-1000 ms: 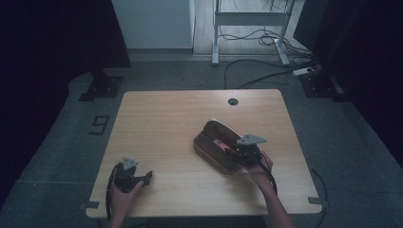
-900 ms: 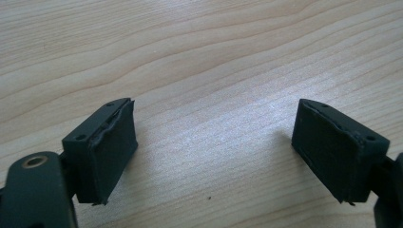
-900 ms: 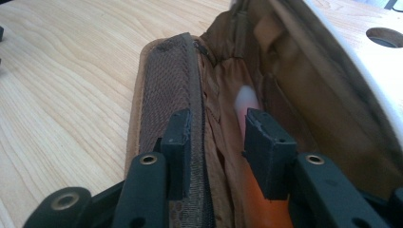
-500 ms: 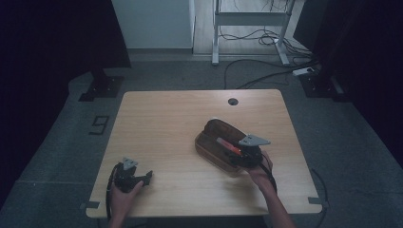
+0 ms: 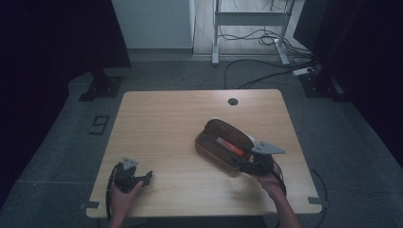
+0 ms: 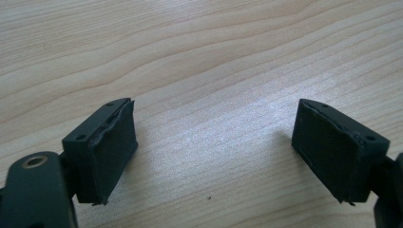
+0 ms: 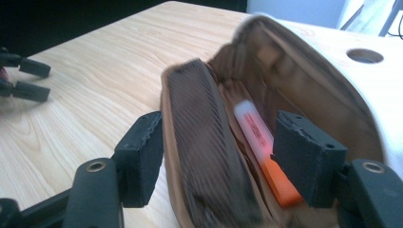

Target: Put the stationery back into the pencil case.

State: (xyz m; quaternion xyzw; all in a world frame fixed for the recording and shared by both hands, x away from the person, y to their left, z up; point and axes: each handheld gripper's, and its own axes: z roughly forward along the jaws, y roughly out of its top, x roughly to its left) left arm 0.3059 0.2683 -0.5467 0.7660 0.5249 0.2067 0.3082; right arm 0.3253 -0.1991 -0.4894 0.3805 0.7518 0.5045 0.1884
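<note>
While the left gripper (image 5: 146, 176) idles wide open and empty at 7 o'clock, the right gripper (image 7: 218, 159), open, straddles the brown pouch's (image 5: 223, 142) near wall with an orange marker (image 7: 260, 142) already inside; closing the pouch likely remains.

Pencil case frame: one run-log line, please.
pencil case: open, orange marker inside | right gripper: open, astride near wall | left gripper: open, over bare table

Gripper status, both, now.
Left gripper: open, holding nothing, over bare table.
Right gripper: open, jaws astride the near wall of the open brown pencil case, not clamped.
</note>
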